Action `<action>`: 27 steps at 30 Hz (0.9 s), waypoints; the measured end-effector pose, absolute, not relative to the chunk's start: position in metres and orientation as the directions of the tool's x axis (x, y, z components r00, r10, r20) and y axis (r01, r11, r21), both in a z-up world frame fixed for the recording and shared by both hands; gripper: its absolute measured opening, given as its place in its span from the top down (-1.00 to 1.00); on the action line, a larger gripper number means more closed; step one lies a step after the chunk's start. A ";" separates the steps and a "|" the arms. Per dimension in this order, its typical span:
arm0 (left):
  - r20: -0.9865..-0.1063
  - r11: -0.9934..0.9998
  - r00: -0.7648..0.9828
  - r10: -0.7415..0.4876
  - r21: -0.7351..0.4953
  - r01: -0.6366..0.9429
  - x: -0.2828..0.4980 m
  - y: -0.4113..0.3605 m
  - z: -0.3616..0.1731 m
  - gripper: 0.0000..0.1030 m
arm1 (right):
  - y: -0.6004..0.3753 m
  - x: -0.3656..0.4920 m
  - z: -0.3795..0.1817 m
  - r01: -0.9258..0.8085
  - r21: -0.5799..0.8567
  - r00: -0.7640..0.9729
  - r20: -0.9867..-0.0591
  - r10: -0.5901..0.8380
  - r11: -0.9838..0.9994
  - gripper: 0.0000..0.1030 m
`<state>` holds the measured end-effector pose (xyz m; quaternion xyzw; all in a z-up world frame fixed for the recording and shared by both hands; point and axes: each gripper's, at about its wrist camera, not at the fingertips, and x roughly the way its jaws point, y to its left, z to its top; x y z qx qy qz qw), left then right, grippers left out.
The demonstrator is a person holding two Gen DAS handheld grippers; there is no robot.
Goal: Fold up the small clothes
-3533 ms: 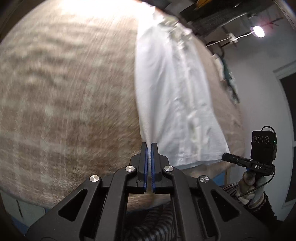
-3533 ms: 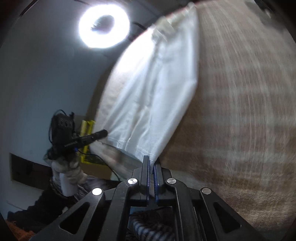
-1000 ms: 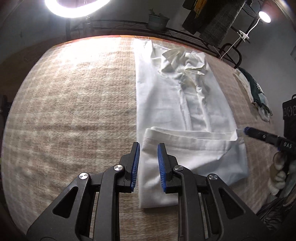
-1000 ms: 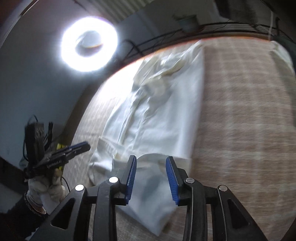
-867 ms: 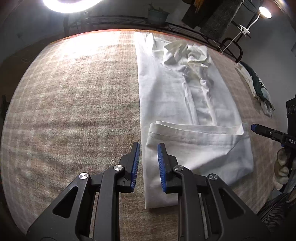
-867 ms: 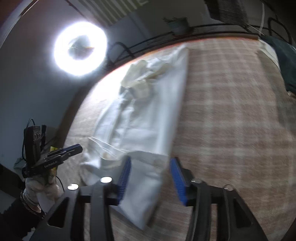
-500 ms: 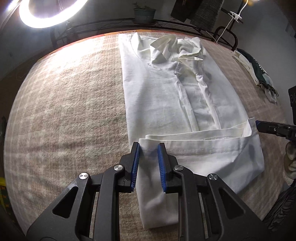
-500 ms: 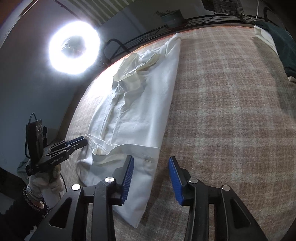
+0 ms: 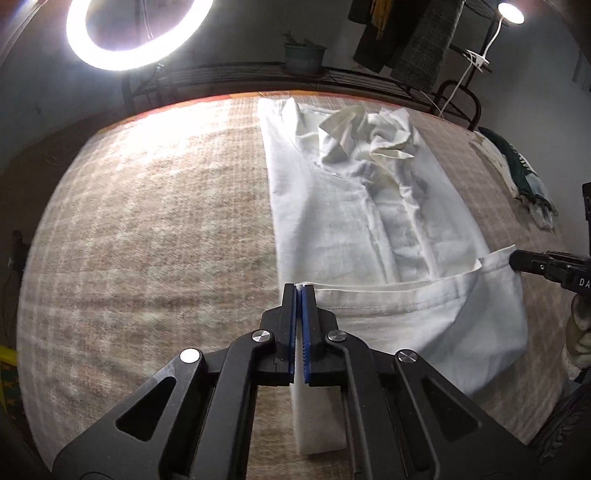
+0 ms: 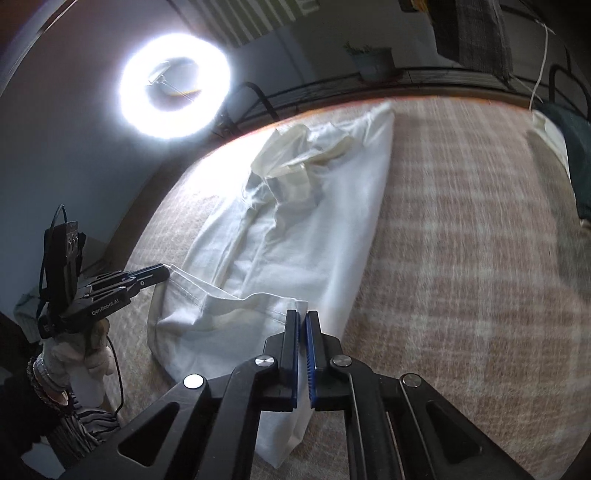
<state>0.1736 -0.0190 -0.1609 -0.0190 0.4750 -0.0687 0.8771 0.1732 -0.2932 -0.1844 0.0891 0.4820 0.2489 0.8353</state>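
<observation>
White shirt (image 9: 354,236) lies lengthwise on the beige plaid cloth (image 9: 147,240) covering the surface, collar end (image 9: 369,136) toward top centre of the left wrist view, rumpled there. Bottom part of the shirt is doubled back over itself, hem edge (image 9: 399,291) running across mid-frame to the right.

Left gripper (image 9: 299,291), lower centre of its own view: the 2 blue-padded fingers (image 9: 291,325) clenched on the left corner of that doubled-back hem; a sliver of white fabric pokes out between the tips. Same gripper seen from the right wrist view at mid-left (image 10: 166,272), tip at the hem corner, held by a gloved hand (image 10: 74,354).

Right gripper (image 10: 303,317), lower centre of its view: fingers (image 10: 291,343) pinched together on the other hem corner, white fabric running down between them below. In the left wrist view it comes in from the right edge (image 9: 515,260), tip touching the hem corner. Hem looks slightly raised off the shirt body between the 2 grips, sagging in the middle.

Bkgd: ring light (image 9: 129,33) upper left, small lamp (image 9: 511,13) upper right, potted plant (image 9: 304,55) on a black metal rack (image 9: 236,74) behind the surface, dark clothes hanging (image 9: 417,37) top right. A dark green & white garment (image 9: 517,173) sits at the right edge of the cloth, well apart from the shirt.
</observation>
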 end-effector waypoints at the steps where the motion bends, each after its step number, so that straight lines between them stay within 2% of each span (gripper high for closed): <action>1: -0.837 0.991 0.532 -0.129 -0.097 0.088 0.175 -0.016 -0.164 0.99 | -0.293 0.177 -0.189 -0.316 0.377 0.410 -0.774 0.483 0.871 0.98; 6: -0.853 0.993 0.507 -0.121 -0.103 0.063 0.178 -0.008 -0.175 0.99 | -0.294 0.186 -0.203 -0.293 0.380 0.382 -0.794 0.472 0.877 0.98; 9: -0.855 0.994 0.506 -0.112 -0.099 0.053 0.179 -0.007 -0.173 0.98 | -0.296 0.188 -0.201 -0.283 0.388 0.382 -0.793 0.475 0.877 0.89; 11: -0.855 0.996 0.510 -0.091 -0.084 0.037 0.183 -0.004 -0.169 0.98 | -0.302 0.190 -0.199 -0.263 0.381 0.391 -0.798 0.459 0.886 0.76; 12: -0.852 0.996 0.516 -0.090 -0.086 0.032 0.185 -0.002 -0.167 0.98 | -0.307 0.193 -0.199 -0.247 0.387 0.398 -0.795 0.458 0.888 0.58; 13: -0.848 0.995 0.522 -0.093 -0.093 0.028 0.188 0.001 -0.163 0.98 | -0.311 0.194 -0.198 -0.235 0.398 0.404 -0.790 0.461 0.887 0.50; 15: -0.843 0.994 0.528 -0.103 -0.105 0.026 0.195 0.005 -0.157 0.97 | -0.318 0.199 -0.195 -0.222 0.416 0.415 -0.778 0.471 0.882 0.48; 17: -0.837 0.992 0.534 -0.119 -0.121 0.030 0.204 0.007 -0.152 0.85 | -0.324 0.204 -0.191 -0.209 0.430 0.433 -0.765 0.477 0.878 0.38; 19: -0.830 0.992 0.545 -0.121 -0.122 0.034 0.213 0.008 -0.149 0.54 | -0.328 0.210 -0.187 -0.202 0.448 0.445 -0.750 0.489 0.871 0.29; 20: -0.827 0.992 0.549 -0.123 -0.123 0.036 0.217 0.008 -0.148 0.49 | -0.331 0.213 -0.185 -0.198 0.454 0.450 -0.745 0.492 0.869 0.29; 27: -0.822 0.986 0.550 -0.146 -0.168 0.010 0.273 0.016 -0.154 0.46 | -0.342 0.260 -0.174 -0.197 0.441 0.484 -0.733 0.478 0.875 0.28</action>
